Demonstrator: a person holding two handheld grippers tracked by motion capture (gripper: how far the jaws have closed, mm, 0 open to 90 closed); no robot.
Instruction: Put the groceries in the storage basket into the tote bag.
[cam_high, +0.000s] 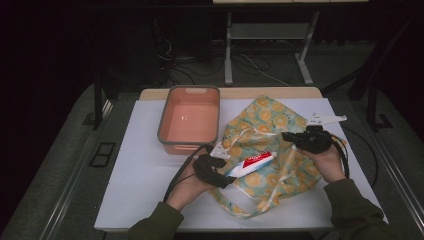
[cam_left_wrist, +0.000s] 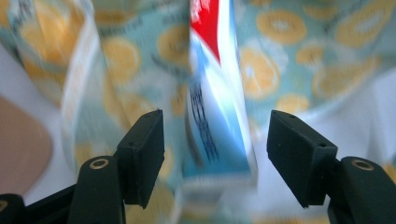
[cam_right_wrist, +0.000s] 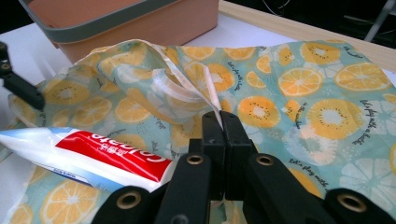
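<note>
A red, white and blue toothpaste tube (cam_high: 252, 163) (cam_right_wrist: 93, 151) lies on a light blue cloth bag printed with orange slices (cam_high: 270, 125) (cam_right_wrist: 303, 93), spread flat on the white table. My left gripper (cam_high: 227, 179) (cam_left_wrist: 215, 126) stands open around the tube's (cam_left_wrist: 219, 116) flat end, with a gap on each side of it. My right gripper (cam_high: 290, 136) (cam_right_wrist: 219, 116) is shut on the bag's white ribbon strap (cam_right_wrist: 182, 88) at the bag's right side and holds that fold slightly raised.
A salmon plastic tub with a grey rim (cam_high: 190, 89) (cam_right_wrist: 116, 21) stands empty at the table's back left, touching the bag's corner. Cables trail from both grippers. The table's wooden back edge (cam_right_wrist: 299, 30) runs behind the bag.
</note>
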